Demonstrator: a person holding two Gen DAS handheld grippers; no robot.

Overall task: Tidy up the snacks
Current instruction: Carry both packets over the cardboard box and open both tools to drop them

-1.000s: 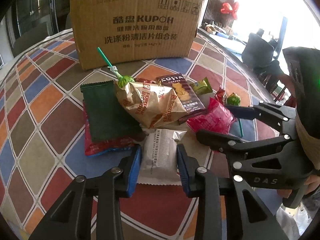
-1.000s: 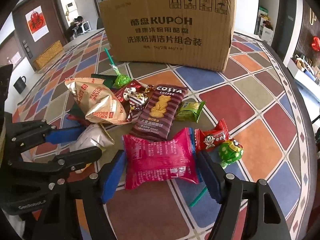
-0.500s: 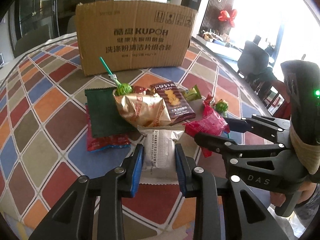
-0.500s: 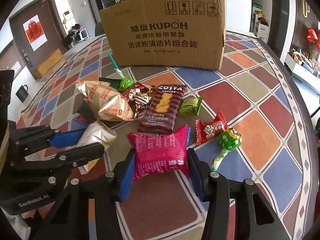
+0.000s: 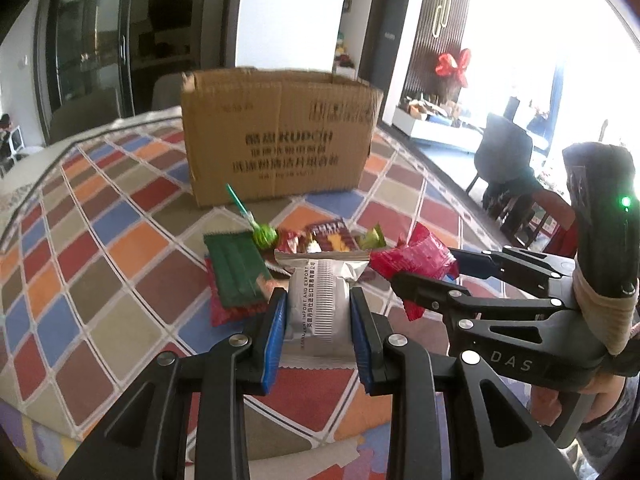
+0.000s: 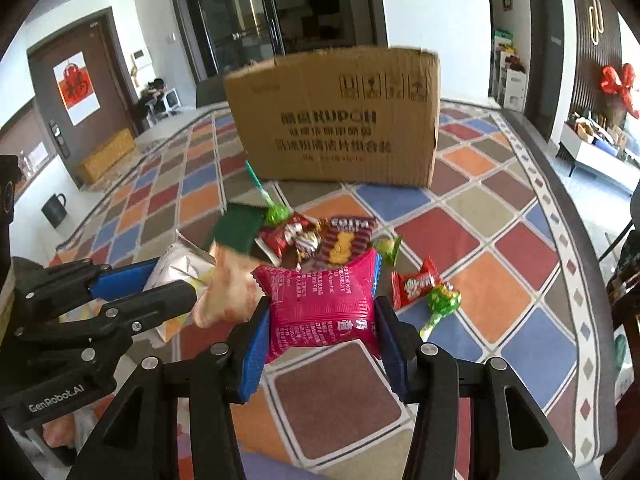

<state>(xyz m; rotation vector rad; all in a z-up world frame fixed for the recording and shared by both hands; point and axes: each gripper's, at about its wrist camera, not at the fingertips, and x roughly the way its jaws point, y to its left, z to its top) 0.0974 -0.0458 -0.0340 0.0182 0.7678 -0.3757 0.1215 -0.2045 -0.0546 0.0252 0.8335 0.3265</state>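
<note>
My left gripper (image 5: 318,320) is shut on a silver snack packet (image 5: 318,300) and holds it above the table. My right gripper (image 6: 320,328) is shut on a pink snack packet (image 6: 320,300), also lifted; it shows in the left wrist view (image 5: 412,260). The left gripper with the silver packet (image 6: 180,268) shows in the right wrist view. A pile of snacks lies on the table: a green packet (image 5: 236,272), a brown Costa biscuit pack (image 6: 348,240), a green lollipop (image 6: 276,212), a small red packet (image 6: 416,282). The cardboard box (image 5: 280,136) stands behind the pile.
The table has a chequered coloured cloth (image 5: 100,260). A second green lollipop (image 6: 442,304) lies right of the pile. A gold packet (image 6: 228,292) appears blurred beside the pink one. Chairs stand past the table's right edge (image 5: 504,156).
Both grippers have closed on their packets and lifted them off the table, pulling back and up from the pile. The gold packet has shifted.
</note>
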